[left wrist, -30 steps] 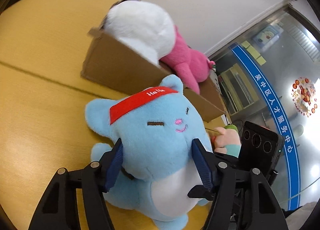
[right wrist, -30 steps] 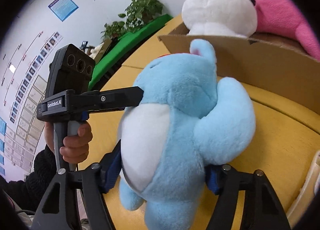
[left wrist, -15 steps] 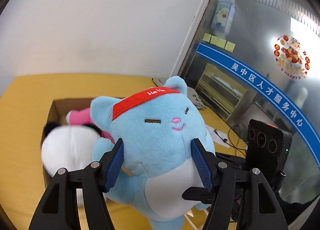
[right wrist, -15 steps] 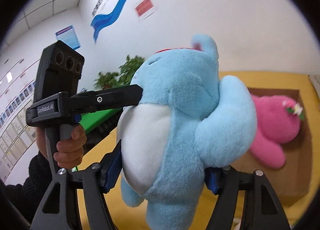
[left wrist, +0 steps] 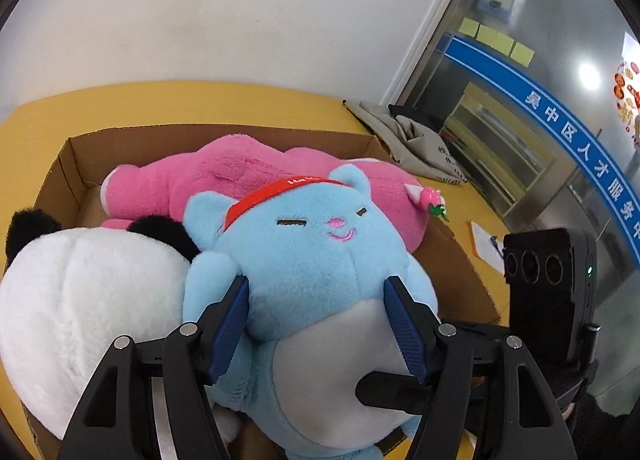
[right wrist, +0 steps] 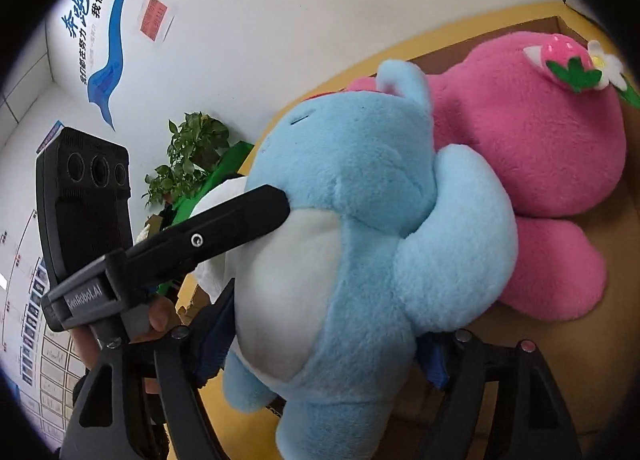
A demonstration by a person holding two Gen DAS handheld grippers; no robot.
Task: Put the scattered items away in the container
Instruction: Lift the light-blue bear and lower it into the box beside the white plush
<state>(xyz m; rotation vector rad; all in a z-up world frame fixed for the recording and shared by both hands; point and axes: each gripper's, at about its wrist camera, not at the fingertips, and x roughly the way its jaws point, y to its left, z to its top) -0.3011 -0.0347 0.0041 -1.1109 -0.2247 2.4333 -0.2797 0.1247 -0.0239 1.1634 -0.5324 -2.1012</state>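
I am holding the blue plush cat [left wrist: 316,260] over the open cardboard box [left wrist: 68,164], both of my grippers on it at once. My left gripper [left wrist: 316,324] is clamping the toy at its neck, the blue pads [left wrist: 230,324] sinking into the fur on either side just above the white belly. My right gripper [right wrist: 324,348] is taking the toy lower down from the side; its jaws are opening at this moment, the plush body sitting between them and the fur still bulging against both blue pads [right wrist: 212,344].

The cat, in its red headband [left wrist: 276,192], is leaning back against the pink plush [left wrist: 240,176] that is lying across the far part of the box, a strawberry and a white flower on its ear [right wrist: 576,64]. To the cat's side a white plush with black ears [left wrist: 80,292] is filling the near corner of the box and pressing against the cat's arm. I cannot tell whether the cat's feet are touching the box floor.

The box is sitting on a yellow table [left wrist: 248,100], near a white wall. Beyond the box a crumpled grey cloth bag [left wrist: 408,140] is lying on the table. From the right wrist view my left hand [right wrist: 160,312] is showing around its gripper's handle, with a potted plant [right wrist: 188,156] behind.
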